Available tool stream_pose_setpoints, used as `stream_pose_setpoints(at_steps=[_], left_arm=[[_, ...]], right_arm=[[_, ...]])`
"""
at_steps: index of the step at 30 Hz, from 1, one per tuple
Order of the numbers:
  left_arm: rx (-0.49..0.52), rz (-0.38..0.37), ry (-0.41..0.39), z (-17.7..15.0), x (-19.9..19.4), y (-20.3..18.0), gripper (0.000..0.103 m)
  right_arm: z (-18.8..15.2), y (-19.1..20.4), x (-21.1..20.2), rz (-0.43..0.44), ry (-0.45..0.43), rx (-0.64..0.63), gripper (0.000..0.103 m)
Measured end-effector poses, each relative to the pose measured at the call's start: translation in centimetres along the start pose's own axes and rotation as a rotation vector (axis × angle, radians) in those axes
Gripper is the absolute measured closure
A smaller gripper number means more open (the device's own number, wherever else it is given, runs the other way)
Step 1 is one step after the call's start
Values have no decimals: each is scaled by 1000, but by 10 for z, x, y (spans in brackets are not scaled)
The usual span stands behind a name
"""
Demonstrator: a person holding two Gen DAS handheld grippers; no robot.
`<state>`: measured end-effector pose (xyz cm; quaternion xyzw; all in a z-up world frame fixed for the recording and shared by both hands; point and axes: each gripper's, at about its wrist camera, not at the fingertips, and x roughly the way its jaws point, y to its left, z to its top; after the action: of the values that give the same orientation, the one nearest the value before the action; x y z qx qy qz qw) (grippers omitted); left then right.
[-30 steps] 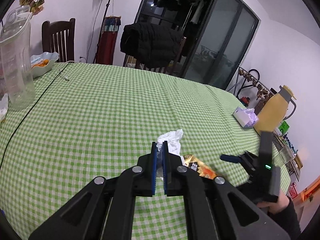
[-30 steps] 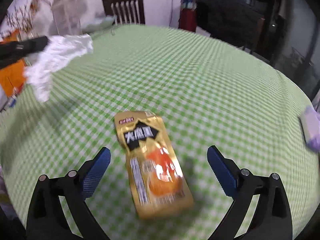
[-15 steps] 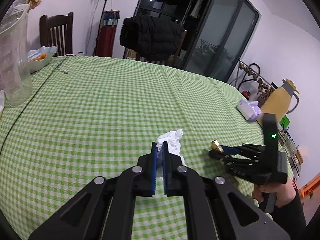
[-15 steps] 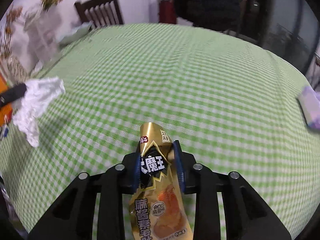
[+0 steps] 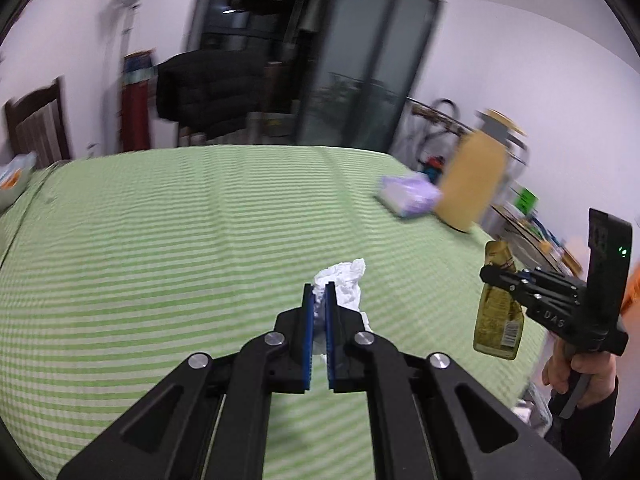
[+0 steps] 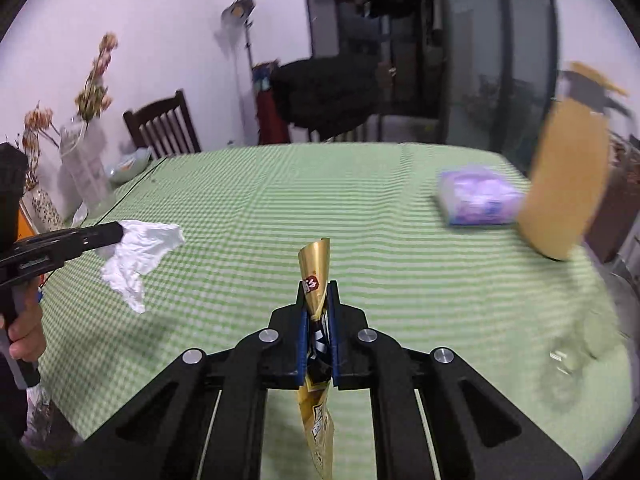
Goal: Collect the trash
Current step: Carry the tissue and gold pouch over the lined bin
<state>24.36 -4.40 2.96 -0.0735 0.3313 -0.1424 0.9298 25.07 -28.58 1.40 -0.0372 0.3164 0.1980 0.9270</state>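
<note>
My left gripper [image 5: 319, 292] is shut on a crumpled white tissue [image 5: 344, 284] and holds it above the green checked table [image 5: 160, 240]. The tissue also shows in the right wrist view [image 6: 138, 252], hanging from the left gripper [image 6: 116, 232]. My right gripper [image 6: 319, 292] is shut on a gold snack wrapper [image 6: 314, 268], lifted off the table. In the left wrist view the wrapper [image 5: 498, 312] hangs from the right gripper [image 5: 490, 272] at the right.
A purple tissue pack [image 6: 476, 196] and a yellow jug [image 6: 568, 184] stand at the table's right side. A clear pitcher [image 6: 86, 168], a bowl [image 6: 130, 164] and a vase of dried flowers [image 6: 40, 204] stand at the left. Chairs stand beyond the far edge.
My right gripper closed on the gold wrapper and lifted it off the table. Both grippers rose and swung right, the left still holding the tissue.
</note>
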Motion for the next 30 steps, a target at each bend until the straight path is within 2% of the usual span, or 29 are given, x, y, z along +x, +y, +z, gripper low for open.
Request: stream_pose_setpoints(at_steps=[4,7,8,13,18,21,24,25,26,27,28,29,30], left_arm=[[116,-73,24,-8,11,-71,101],[182,-155,49,-17,23,-135,101],[196,-171,55,-20,25,-147,101],[349,-285,138,-49,50,-260,101],[473,-377,205,-85,65,-349,101],[519,-434,271,-115,81,-398,101],[564,-478,339,-146,98,-439,101],[576,-485,358,-154,105,-449,101],[585,-489,373,-161,110,-452,101],[593,-495,398,-172,118,-460,101],[603,-493,419,-182,126,-468,101],[612,-487,432,-192,132,-475,101],[617,-489,445,-198,138,-478,101]], right_arm=[[-38,-43,-62,-92,-48,27,94],[-83,-72,-101,-249,-49,35,94],[-97,-84,-115,-286,-44,51,94],[-167,-148,-172,-416,-22,190,94],[-244,-200,-196,-484,-8,369,94],[-283,-217,-192,-535,13,435,94],[-321,-241,-187,-533,41,546,92],[-334,-247,-182,-521,46,591,89],[-345,-251,-178,-512,44,632,81],[-355,-255,-179,-501,43,672,61],[-365,-259,-177,-486,42,718,49],[-371,-260,-180,-488,32,745,41],[-379,-257,-184,-512,-3,759,41]])
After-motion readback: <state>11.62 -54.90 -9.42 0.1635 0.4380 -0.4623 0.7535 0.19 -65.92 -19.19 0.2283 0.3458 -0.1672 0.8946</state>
